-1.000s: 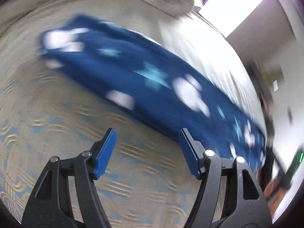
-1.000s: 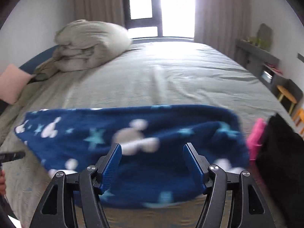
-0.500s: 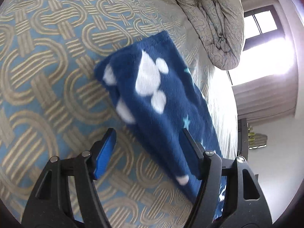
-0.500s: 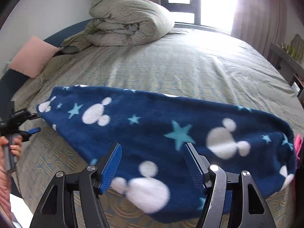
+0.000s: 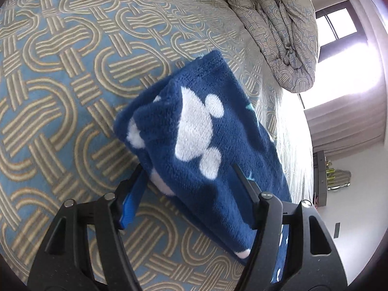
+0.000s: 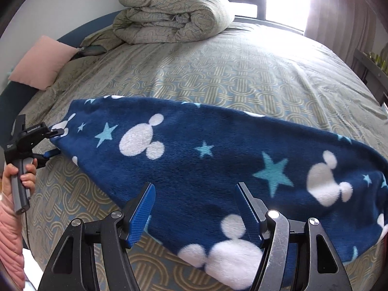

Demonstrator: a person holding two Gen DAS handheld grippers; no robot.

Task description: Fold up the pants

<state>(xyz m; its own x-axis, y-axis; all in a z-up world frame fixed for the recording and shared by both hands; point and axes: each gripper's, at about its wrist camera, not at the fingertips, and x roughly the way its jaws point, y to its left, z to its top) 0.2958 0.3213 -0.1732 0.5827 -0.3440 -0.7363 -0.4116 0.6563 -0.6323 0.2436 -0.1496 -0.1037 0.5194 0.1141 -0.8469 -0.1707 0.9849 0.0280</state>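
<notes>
Lying stretched across the near part of the bed point(image 6: 242, 72), the pants point(image 6: 218, 160) are dark blue fleece printed with white mouse-head shapes and pale blue stars. Through my right camera they run from the left edge of the mattress to the far right, flat on the patterned bedspread. My right gripper point(image 6: 195, 206) hovers over their near edge with its blue-padded jaws spread wide, holding nothing. At the far left of that view I see my left gripper point(image 6: 54, 141) at the narrow end of the pants. Through the left camera, its jaws stand wide apart on either side of that rounded end point(image 5: 194, 131); the fabric sits between them, not pinched. A rolled duvet point(image 6: 174, 19) and a pink pillow point(image 6: 41, 63) rest at the head of the bed.
</notes>
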